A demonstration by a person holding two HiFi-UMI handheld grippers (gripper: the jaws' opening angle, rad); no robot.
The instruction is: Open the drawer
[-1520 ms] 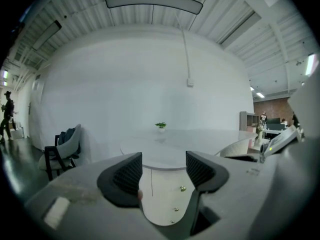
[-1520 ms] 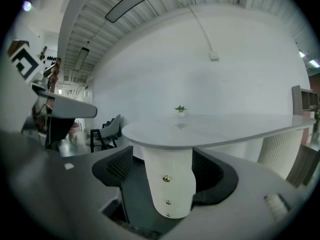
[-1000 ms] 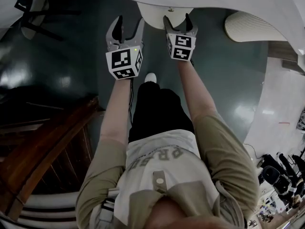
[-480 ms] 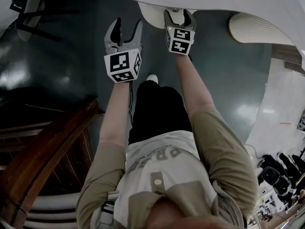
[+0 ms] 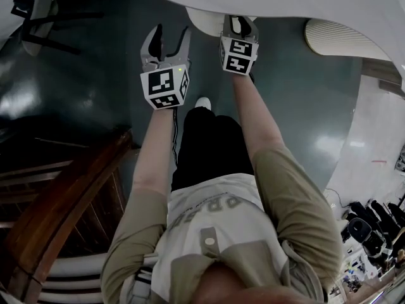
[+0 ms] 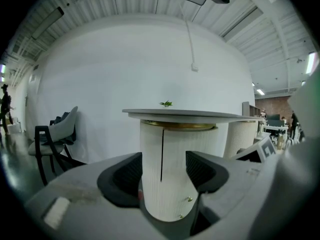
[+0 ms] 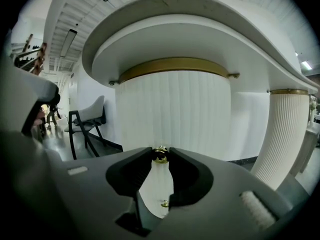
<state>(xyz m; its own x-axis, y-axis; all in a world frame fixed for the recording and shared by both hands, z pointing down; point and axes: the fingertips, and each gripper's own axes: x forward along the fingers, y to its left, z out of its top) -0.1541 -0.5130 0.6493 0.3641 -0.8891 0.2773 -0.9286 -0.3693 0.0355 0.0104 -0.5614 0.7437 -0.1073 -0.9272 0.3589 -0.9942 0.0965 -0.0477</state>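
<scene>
While the right tongs (image 7: pixel 160 153) are closing on the ribbed pedestal (image 7: pixel 175 109)'s brass knob (image 7: pixel 160 157), the left tongs (image 6: pixel 163 168) hang released near it. Next up: firm pinch, then a straight pull, I'd guess.

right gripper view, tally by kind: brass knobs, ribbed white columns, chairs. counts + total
Brass knobs: 2 (upper knob, lower knob)
Ribbed white columns: 2 (wide column, slim column)
Chairs: 1 (chair)
Total: 5
</scene>
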